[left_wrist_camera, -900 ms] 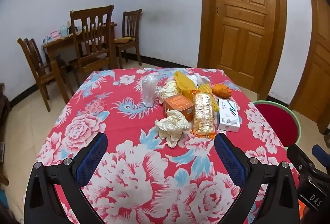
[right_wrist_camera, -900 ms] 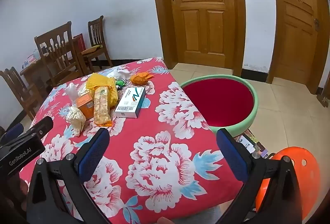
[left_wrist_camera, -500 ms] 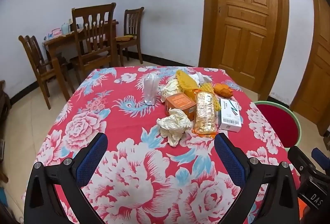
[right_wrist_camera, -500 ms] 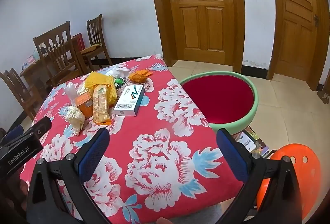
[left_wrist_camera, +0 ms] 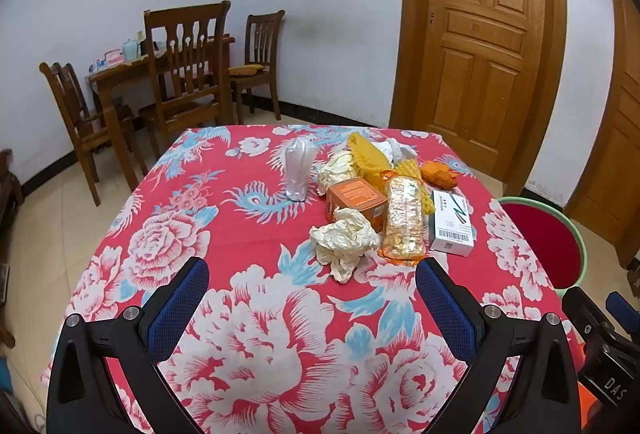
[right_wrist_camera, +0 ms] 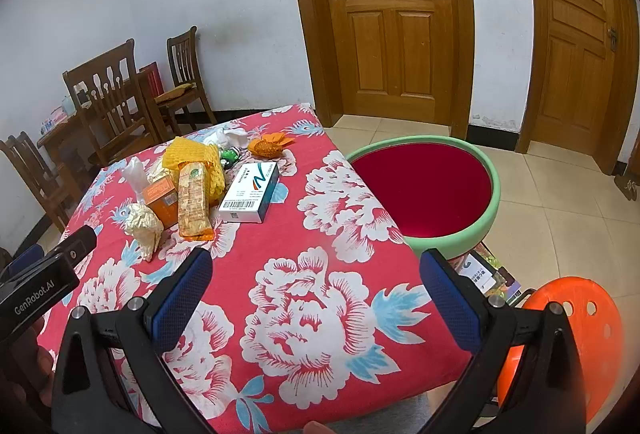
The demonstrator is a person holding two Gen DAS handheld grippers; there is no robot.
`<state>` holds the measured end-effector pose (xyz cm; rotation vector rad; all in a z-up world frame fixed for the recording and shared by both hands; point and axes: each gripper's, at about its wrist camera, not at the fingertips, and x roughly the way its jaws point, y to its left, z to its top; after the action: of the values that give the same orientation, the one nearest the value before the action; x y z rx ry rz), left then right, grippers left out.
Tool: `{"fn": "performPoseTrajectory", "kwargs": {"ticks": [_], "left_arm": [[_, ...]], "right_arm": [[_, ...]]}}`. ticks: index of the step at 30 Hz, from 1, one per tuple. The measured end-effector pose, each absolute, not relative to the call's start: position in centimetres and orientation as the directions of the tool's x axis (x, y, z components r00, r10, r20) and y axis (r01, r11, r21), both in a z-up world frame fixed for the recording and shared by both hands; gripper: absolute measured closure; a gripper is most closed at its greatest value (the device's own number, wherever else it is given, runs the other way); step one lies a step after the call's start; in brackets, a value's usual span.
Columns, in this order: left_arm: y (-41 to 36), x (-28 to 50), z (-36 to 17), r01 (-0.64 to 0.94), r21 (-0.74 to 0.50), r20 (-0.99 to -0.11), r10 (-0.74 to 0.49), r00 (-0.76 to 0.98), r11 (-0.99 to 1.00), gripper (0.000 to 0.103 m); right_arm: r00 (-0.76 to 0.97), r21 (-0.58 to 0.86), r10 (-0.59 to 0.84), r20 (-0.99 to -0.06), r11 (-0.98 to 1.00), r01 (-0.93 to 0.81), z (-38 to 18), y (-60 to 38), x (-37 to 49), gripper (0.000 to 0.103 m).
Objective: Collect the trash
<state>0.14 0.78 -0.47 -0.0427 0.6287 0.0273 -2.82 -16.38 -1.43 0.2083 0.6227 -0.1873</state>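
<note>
Hovering over floral tablecloth (left_wrist_camera: 256, 318): left gripper (left_wrist_camera: 312, 298), right gripper (right_wrist_camera: 316, 286), jaws apart, empty.

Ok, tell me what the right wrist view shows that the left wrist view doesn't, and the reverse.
Right wrist only: an orange plastic stool, a green toy by the yellow foam netting, the basin's full rim.

Left wrist only: the crumpled tissue behind the orange box, a teal jug on the far table.

Both: white barcode box, cracker packet, crumpled paper, floral tablecloth, open jaws holding nothing.

Floral tablecloth (left_wrist_camera: 248, 334) under clustered trash (left_wrist_camera: 376, 202).
</note>
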Motion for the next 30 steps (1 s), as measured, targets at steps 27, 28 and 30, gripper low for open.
{"fn": "performPoseTrajectory", "kwargs": {"ticks": [27,28,30], "left_arm": [[0.77,0.25,-0.44,-0.038,-0.033,-0.590,0.012,0.807,0.999,0.000],[0.77,0.26,-0.44,-0.038,-0.032,-0.590,0.012,0.807,0.999,0.000],[0.81,0.26,-0.45,-0.038,-0.033,-0.590,0.011,0.808,0.999,0.000]], "right_arm": [[0.794,0.138,-0.109,-0.598,0.962,0.235,-1.48,-16.47,-2.69,0.001],[0.794,0.138,-0.109,-0.598,0.962,0.236,-1.48,-16.47,-2.67,0.001],[0.794,0.138,-0.109,-0.599,0.962,0.236,-1.49,-16.48,-2.69,0.001]]}}
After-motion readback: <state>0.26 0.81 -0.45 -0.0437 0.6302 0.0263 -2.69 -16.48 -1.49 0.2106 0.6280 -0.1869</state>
